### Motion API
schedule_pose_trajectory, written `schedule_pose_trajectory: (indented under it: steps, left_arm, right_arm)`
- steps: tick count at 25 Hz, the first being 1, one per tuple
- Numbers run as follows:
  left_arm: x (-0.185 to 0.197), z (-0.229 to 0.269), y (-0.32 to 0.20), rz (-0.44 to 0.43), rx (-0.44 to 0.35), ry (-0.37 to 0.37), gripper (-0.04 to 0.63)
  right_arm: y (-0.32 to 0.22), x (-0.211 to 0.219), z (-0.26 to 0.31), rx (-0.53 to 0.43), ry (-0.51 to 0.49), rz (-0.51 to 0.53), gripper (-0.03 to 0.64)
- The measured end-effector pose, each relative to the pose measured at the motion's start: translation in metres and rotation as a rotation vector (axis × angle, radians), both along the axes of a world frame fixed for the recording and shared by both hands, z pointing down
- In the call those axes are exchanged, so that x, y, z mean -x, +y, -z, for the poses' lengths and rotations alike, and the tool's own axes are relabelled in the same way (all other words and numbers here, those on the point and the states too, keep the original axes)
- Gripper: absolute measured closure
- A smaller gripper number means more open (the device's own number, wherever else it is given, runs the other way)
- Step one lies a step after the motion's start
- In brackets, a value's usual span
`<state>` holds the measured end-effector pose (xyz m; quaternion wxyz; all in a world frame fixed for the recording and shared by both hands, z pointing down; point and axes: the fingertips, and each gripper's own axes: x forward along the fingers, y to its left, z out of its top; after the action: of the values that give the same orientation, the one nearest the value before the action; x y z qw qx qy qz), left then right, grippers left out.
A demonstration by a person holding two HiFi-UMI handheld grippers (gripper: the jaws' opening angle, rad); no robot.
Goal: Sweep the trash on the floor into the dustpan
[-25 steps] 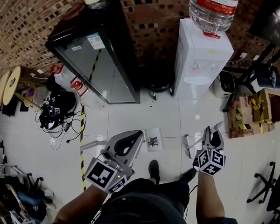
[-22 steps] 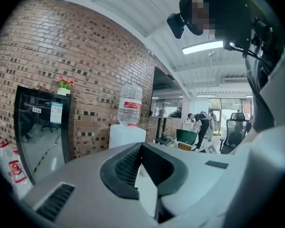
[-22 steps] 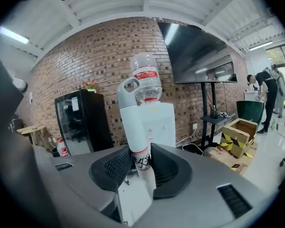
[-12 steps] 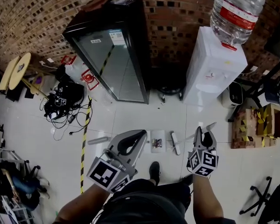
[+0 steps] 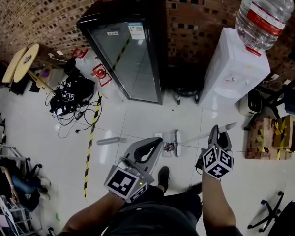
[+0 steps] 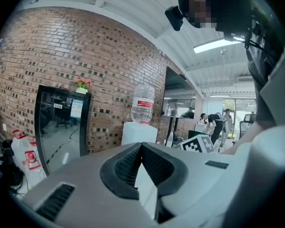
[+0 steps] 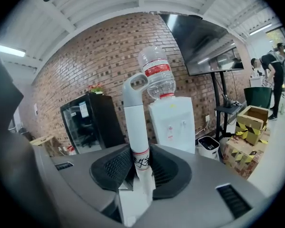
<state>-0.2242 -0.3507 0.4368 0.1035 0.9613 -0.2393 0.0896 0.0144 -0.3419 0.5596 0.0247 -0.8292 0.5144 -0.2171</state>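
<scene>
In the head view my right gripper (image 5: 215,140) is shut on the white broom handle (image 5: 199,137), which slants down to the left. Its broom head (image 5: 177,143) rests on the white floor beside a small dark bit of trash (image 5: 169,146). The right gripper view shows the broom handle (image 7: 137,141) standing up between the jaws, its grey loop end on top. My left gripper (image 5: 148,149) is shut on the dustpan handle, whose grey end (image 5: 108,140) sticks out to the left. The white dustpan (image 5: 160,137) is mostly hidden behind the left gripper's tip. A white strip (image 6: 147,189) sits in the left jaws.
A black glass-door fridge (image 5: 132,48) and a white water dispenser (image 5: 231,75) stand against the brick wall. A cable tangle (image 5: 69,100) lies at left, with yellow-black floor tape (image 5: 91,141) nearby. Cardboard boxes (image 5: 280,134) sit at right. The person's shoe (image 5: 162,176) is just behind the dustpan.
The broom head has slid left across the floor, from well right of the trash to right beside it. The right gripper followed slightly; the left gripper kept its hold.
</scene>
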Motion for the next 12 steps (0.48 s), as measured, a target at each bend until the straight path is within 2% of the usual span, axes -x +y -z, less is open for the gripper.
schedule_pose_trajectory:
  steps: [7,12]
  left_arm:
    - [-0.013,-0.039,0.002,0.013,0.044,-0.025,0.594]
    - [-0.036,-0.051,0.007,0.047,0.06,-0.036,0.594]
  right_arm:
    - [0.028,-0.019,0.008,0.005,0.014,0.011,0.491]
    - [0.04,-0.029,0.027,-0.022,0.057,0.105,0.491]
